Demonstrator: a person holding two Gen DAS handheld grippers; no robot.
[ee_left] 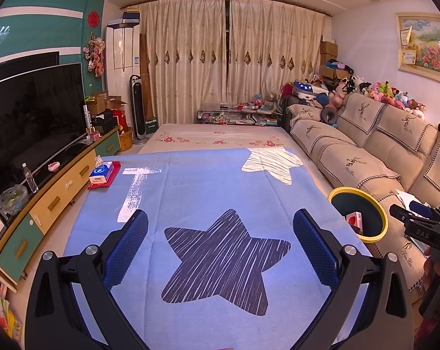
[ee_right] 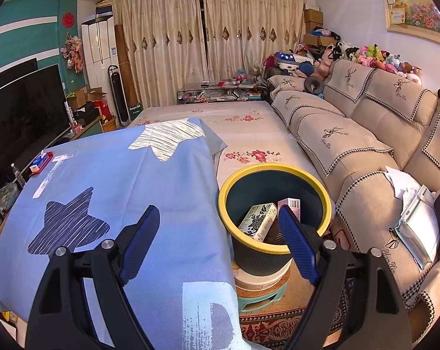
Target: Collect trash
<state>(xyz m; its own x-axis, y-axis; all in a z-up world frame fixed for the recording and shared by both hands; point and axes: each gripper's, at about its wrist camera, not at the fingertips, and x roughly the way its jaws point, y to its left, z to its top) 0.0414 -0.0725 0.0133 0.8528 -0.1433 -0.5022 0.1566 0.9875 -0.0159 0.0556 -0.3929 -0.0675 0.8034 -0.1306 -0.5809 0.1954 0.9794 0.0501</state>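
Observation:
A dark bin with a yellow rim (ee_right: 228,186) stands on a stool between the table and the sofa. Inside lie a floral-printed box (ee_right: 258,220) and a pink box with a barcode (ee_right: 291,204). My right gripper (ee_right: 218,234) is open and holds nothing; its right finger (ee_right: 296,242) hangs over the bin's near rim and its left finger is above the blue cloth. My left gripper (ee_left: 220,233) is open and bare over the dark star on the blue tablecloth (ee_left: 208,180). In the left wrist view the bin (ee_left: 338,192) sits at the right, with a red-and-white box (ee_left: 354,221) in it.
A blue tissue pack on a red mat (ee_left: 101,173) lies at the table's far left corner. The beige sofa (ee_right: 351,151) with papers (ee_right: 409,201) runs along the right. A TV (ee_left: 30,116) on a low cabinet lines the left. A patterned rug (ee_right: 278,320) shows under the stool.

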